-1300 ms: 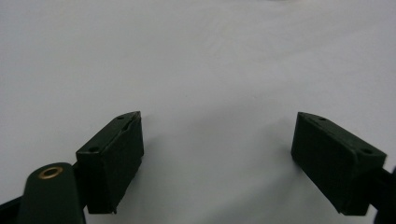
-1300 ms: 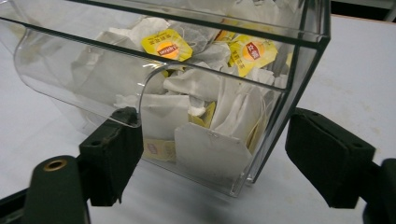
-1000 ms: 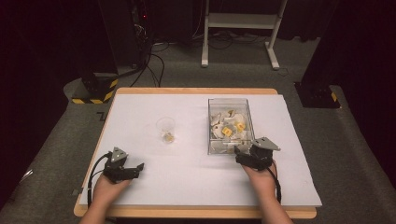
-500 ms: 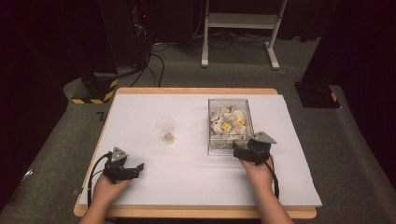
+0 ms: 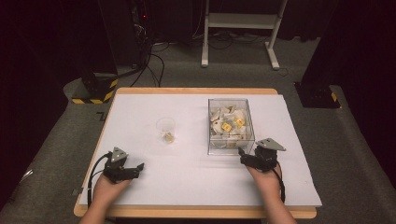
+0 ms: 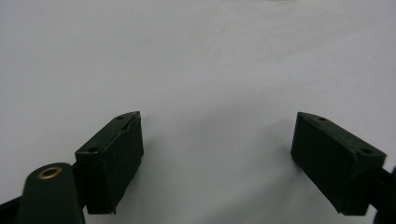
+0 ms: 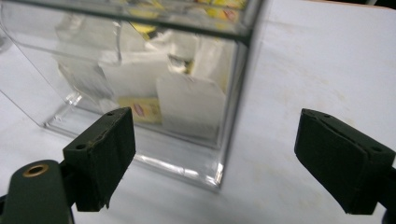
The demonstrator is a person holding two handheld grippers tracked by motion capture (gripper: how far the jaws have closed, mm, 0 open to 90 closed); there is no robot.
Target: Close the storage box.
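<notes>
From the high view I see my right gripper (image 5: 246, 156) at about 4 o'clock on the white table (image 5: 187, 186), sitting just beside the near right corner of the clear plastic box (image 5: 229, 148). Its jaws are spread wide with nothing between them, and in the right gripper view that corner of the box stands just beyond the gap, toward 11 o'clock. The box holds a heap of white sachets (image 7: 189, 105), some with yellow labels, pressed against its near wall. My left gripper (image 5: 133, 169) rests at about 8 o'clock on the table, well apart from everything else; its jaws are likewise released, with only bare white surface between them in the left gripper view. A small clear cup (image 5: 166, 130) stands upright near the table's centre, at about 9 o'clock from the box, with something small and yellowish in its bottom that I cannot make out.
</notes>
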